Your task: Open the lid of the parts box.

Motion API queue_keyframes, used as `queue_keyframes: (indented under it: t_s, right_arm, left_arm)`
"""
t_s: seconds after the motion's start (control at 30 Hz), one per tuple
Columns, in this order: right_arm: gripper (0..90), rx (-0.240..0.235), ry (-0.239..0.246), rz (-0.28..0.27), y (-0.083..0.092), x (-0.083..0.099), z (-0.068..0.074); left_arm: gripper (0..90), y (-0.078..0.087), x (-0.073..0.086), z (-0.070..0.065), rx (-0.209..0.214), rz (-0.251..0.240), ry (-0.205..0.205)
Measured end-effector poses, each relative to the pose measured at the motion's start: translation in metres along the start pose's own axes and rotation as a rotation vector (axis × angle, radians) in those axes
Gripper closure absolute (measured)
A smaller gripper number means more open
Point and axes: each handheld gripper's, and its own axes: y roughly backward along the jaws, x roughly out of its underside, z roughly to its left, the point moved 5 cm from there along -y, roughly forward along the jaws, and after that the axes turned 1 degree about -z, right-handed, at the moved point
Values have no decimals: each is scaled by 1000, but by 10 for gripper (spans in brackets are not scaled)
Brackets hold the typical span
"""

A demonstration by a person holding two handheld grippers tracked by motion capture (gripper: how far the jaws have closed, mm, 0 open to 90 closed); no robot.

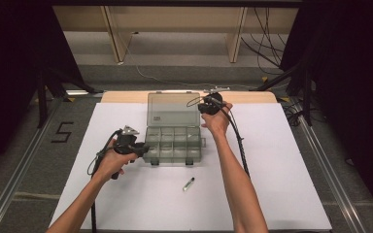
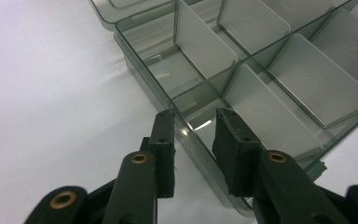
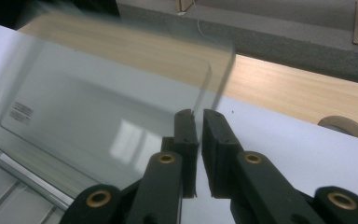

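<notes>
A clear grey compartment box lies open on a white sheet, its lid tilted up at the back. My left gripper is at the box's front left corner. In the left gripper view the left gripper straddles the box wall, one jaw outside and one inside an empty compartment, shut on it. My right gripper is at the lid's upper right corner. In the right gripper view the right gripper is pinched on the edge of the lid, which looks blurred.
A small slim tube lies on the white sheet in front of the box. The wooden table edge runs behind the sheet. Cables trail from both grippers, and dark stands flank the table.
</notes>
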Motion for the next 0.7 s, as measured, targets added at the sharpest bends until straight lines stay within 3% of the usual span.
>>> queue_keyframes:
  t_s: [0.03, 0.07, 0.27, 0.37, 0.43, 0.47, 0.63, 0.7]
  right_arm:
    - [847, -3, 6, -5, 0, 0, 1]
    - [846, -8, -26, 9, 1, -1, 3]
    - [832, -13, -4, 3, 0, -1, 4]
    - [780, -38, 5, 10, 3, -2, 4]
    - [697, -71, 57, 33, 8, 0, 6]
    - [668, -93, 59, 30, 11, -1, 7]
    - [476, -185, 160, 73, 29, 1, 19]
    - [446, -231, 207, 27, 36, 2, 25]
  left_arm:
    - [685, 0, 0, 0, 0, 0, 2]
    - [685, 0, 0, 0, 0, 0, 2]
    - [684, 0, 0, 0, 0, -1, 3]
    - [676, 0, 0, 0, 5, -1, 0]
    - [666, -1, 0, -1, 2, -7, 19]
    - [643, -1, 0, -1, 2, -7, 19]
    - [526, 4, -1, 2, 1, -16, 2]
    - [456, 7, -2, 3, 5, -19, 2]
